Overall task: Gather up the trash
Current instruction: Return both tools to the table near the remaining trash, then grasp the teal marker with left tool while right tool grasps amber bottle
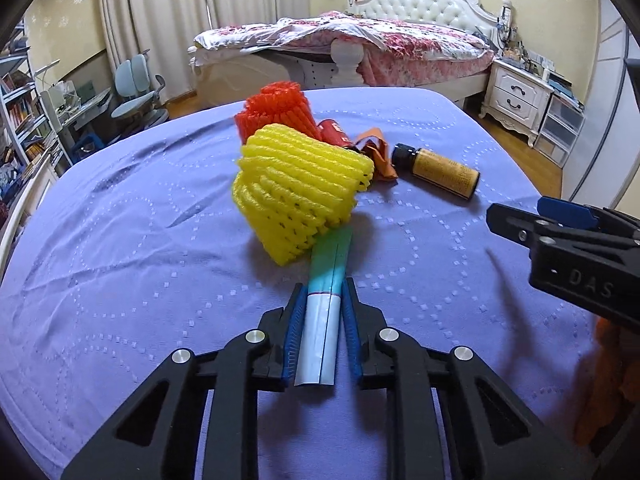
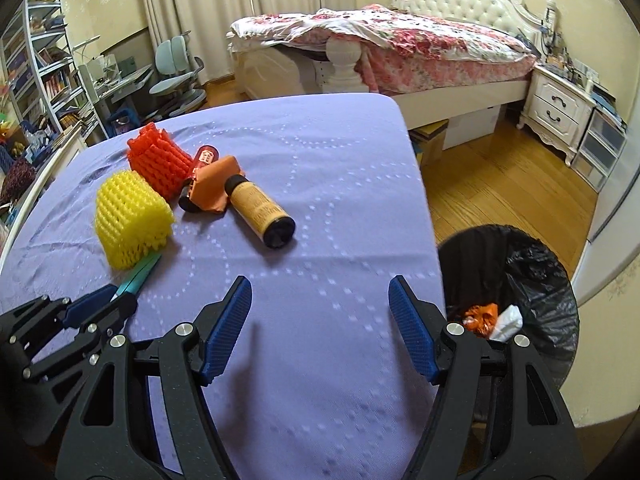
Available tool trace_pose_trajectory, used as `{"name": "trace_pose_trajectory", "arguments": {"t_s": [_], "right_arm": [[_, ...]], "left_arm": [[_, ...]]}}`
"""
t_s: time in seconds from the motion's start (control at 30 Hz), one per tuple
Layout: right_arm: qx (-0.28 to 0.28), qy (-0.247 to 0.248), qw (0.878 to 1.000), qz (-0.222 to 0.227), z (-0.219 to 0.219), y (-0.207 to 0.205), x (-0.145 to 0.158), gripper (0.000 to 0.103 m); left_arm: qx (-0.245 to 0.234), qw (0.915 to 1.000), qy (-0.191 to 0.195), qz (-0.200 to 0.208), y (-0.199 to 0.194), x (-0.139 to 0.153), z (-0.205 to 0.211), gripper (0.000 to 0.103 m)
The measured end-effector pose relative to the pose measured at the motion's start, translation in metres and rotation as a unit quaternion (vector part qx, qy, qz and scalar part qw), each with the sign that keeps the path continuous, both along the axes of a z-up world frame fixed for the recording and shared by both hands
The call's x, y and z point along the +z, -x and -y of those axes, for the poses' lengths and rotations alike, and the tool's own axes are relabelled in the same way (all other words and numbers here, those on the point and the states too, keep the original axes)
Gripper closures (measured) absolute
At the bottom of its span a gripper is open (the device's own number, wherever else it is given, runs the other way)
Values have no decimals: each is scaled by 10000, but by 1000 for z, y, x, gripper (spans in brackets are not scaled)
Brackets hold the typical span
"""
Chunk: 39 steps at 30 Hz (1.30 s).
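Between the blue pads of the left gripper point(image 1: 320, 300) lies a flat white-and-teal tube point(image 1: 322, 320), and the pads press against both of its sides, so the jaws are clamped on it. Its far end runs under a yellow foam net point(image 1: 298, 190) that leans over it on the purple quilted surface point(image 1: 120, 260). Just behind the yellow net stands an orange-red foam net point(image 1: 276, 110), touching it. Beside that, toward the right edge of the surface, a red can point(image 1: 336, 132) lies partly covered by a crumpled orange wrapper point(image 1: 380, 156), and a brown bottle with a yellow label point(image 1: 438, 170) lies on its side touching the wrapper.

The right gripper point(image 2: 320, 316) hovers near the front right edge of the surface with its jaws spread wide apart and nothing between them. Off the right edge, on the wooden floor point(image 2: 500, 184), stands a bin lined with a black bag point(image 2: 540, 280); orange and white scraps point(image 2: 492, 320) lie inside it. Well beyond the far edge stands a bed with a floral cover point(image 2: 420, 40).
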State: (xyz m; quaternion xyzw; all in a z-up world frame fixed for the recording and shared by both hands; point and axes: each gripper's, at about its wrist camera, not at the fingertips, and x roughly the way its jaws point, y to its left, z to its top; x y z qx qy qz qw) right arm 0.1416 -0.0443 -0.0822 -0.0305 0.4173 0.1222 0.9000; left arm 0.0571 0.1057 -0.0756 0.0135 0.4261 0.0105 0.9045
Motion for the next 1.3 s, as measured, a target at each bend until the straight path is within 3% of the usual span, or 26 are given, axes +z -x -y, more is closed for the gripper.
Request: {"name": "trace_pose_trajectory", "arguments": {"t_s": [0.57, 1.03, 1.13, 1.3], "right_arm": [[316, 249, 9992, -84, -48, -44, -5, 35], [486, 408, 9980, -45, -53, -28, -8, 74], [501, 337, 9982, -58, -49, -20, -7, 79], [493, 191, 9986, -92, -40, -5, -5, 79]], "left_arm": [[480, 9985, 277, 16, -15, 0, -34, 82], [591, 9975, 388, 34, -14, 2, -41, 83], [581, 9974, 434, 39, -12, 3, -42, 83], [515, 9975, 479, 53, -6, 4, -41, 83]]}}
